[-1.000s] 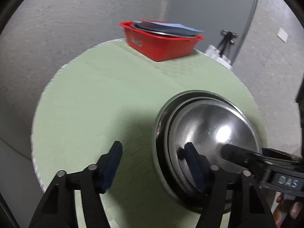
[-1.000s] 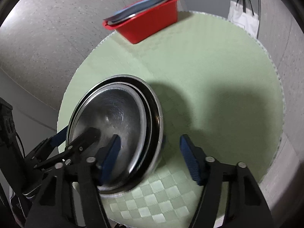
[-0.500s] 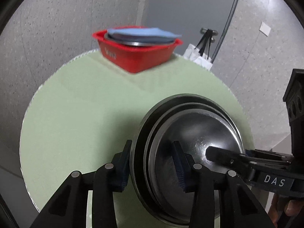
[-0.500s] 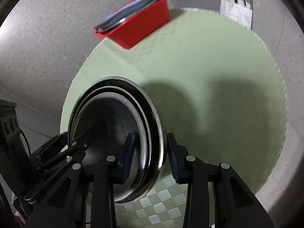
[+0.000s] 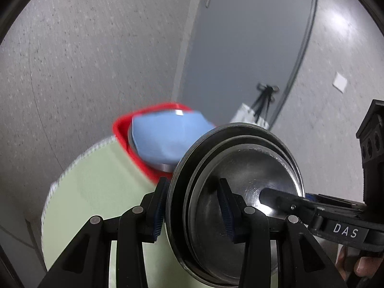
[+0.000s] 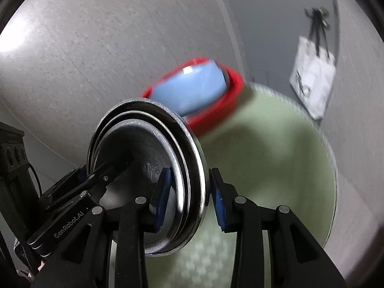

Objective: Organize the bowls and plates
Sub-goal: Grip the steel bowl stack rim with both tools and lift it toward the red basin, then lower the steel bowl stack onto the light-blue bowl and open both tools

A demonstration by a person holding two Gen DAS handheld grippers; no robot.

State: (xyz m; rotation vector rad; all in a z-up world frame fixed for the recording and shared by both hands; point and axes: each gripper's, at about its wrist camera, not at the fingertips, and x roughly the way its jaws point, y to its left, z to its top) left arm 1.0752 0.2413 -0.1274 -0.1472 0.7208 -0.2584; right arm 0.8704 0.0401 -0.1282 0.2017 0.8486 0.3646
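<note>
While both grippers clamp it from opposite sides, the stack of steel bowls (image 5: pixel 249 168) hangs in the air above the round green table (image 5: pixel 96 180), clear of its surface. It is a nest of several shiny metal bowls and plates, one inside the other, with their rims nearly flush.

From the left wrist view, the left gripper (image 5: pixel 193 212) has its jaws narrowed onto the near rim: one blue pad lies against the outer wall, the other inside the innermost bowl. The right gripper (image 6: pixel 190 196) does the same on the opposite rim, one pad inside and one outside, jaws drawn close and pressing on the metal. Each gripper shows in the other's camera, reaching into the bowl from the far side.

The stack has no long axis, being round. Its open mouth faces upward and looks tilted toward each camera, so the polished hollow shows in both views. How level the rim truly is cannot be told through the fisheye.

Beyond the stack, at the far edge of the table, sits a red tub (image 6: pixel 216 110). It holds more metal dishes with a blue cloth (image 5: pixel 165 136) draped over them. The tub is blurred in both views. A white bag (image 6: pixel 312 79) hangs behind the table by the wall.
</note>
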